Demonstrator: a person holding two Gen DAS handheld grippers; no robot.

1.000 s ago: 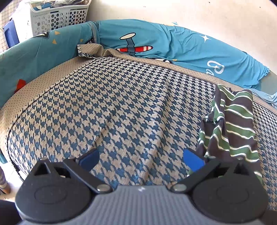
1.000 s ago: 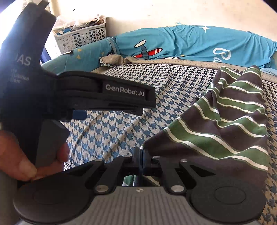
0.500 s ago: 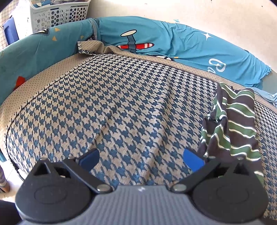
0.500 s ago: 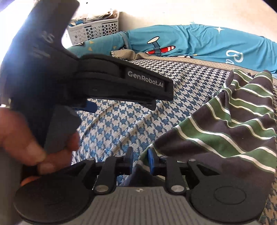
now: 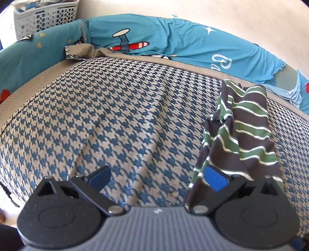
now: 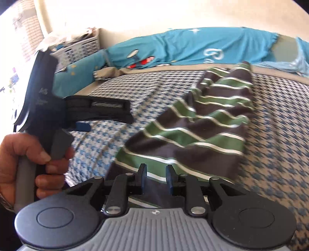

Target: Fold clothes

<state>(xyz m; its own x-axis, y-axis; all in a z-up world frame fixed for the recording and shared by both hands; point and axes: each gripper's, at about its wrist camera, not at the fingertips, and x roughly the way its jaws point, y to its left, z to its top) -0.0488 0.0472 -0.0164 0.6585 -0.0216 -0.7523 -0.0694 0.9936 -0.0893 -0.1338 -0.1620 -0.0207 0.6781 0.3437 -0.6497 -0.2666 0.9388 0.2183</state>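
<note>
Gaping wide, left hand-held gripper [image 5: 157,178] — right hand-held gripper [image 6: 156,178] parted, striped garment [image 6: 202,125] between.

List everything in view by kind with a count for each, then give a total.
Striped garment: 1
Grippers: 2, left and right
Blue pillows: 2, one with a plane, one at the side
Laundry basket: 1
Patterned bed mat: 1
Total: 7

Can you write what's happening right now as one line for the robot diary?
step: fold clothes | left tongs: open, empty | right tongs: open, not gripping | striped garment: crumpled on houndstooth bed cover
</note>
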